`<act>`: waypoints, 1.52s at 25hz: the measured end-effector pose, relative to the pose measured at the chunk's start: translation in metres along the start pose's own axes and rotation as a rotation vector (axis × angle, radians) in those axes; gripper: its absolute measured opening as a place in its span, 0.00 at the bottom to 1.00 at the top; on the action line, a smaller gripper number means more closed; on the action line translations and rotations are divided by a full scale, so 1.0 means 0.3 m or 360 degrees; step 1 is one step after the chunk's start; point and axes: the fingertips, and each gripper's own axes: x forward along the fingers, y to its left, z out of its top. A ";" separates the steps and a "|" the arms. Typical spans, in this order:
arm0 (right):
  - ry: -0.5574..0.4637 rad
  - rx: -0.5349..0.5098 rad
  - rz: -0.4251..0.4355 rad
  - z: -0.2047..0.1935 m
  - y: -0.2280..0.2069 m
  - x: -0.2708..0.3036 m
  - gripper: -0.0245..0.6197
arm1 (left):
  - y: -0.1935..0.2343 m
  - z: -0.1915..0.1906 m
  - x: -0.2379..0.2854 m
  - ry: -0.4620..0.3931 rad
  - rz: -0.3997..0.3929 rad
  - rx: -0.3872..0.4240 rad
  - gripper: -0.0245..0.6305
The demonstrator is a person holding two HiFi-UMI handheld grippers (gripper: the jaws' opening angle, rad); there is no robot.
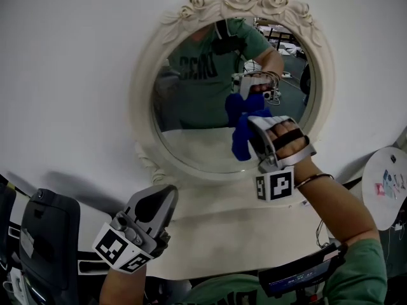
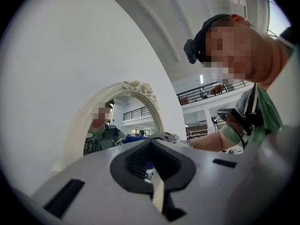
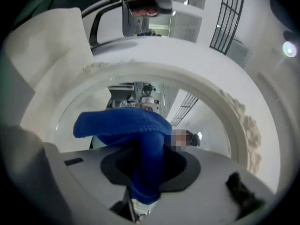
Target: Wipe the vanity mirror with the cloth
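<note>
- The right gripper has its fingers pinching a blue cloth and holds it against the lower right part of the glass of the vanity mirror. In the right gripper view only a narrow fold of the cloth sits in the pinch and the rest bunches above it. A hard drag across the glass could pull that fold free and drop the cloth onto the table.
- The wad is small beside the oval of glass. Short or uneven strokes would likely leave the upper left and the rim unwiped, or smear streaks rather than lift them.
- The hard fingertips sit right behind the cloth. If the wad shifts aside, I reckon bare plastic could meet the glass and mark it.
- Nothing steadies the mirror. The left gripper hangs over the front left of the table, below the lower left of the carved white frame and apart from it. Its fingers are pressed together on nothing. A firm push from the right side might rock the mirror or slide it back.
- The roses and scrollwork on the frame look likely to catch fabric. A stroke that runs past the edge of the glass could snag the cloth there.
- The left gripper is near the mirror's foot, so a careless lift could knock the base.
</note>
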 end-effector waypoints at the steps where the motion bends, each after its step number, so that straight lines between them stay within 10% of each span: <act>1: -0.0104 0.0002 0.0004 0.118 0.015 0.027 0.21 | 0.005 0.002 -0.010 -0.0002 0.0011 0.0000 0.03; 7: -0.0429 -0.0008 0.0024 0.604 0.075 0.165 0.21 | 0.028 0.010 -0.070 -0.0003 0.0061 0.0006 0.03; 16: -0.0396 -0.0018 0.0119 0.708 0.147 0.298 0.21 | 0.064 0.012 -0.124 0.0003 0.0114 0.0009 0.03; 38: 0.0223 -0.0165 0.0139 -0.331 0.234 -0.036 0.21 | 0.014 -0.011 0.041 0.0004 -0.0027 -0.0011 0.03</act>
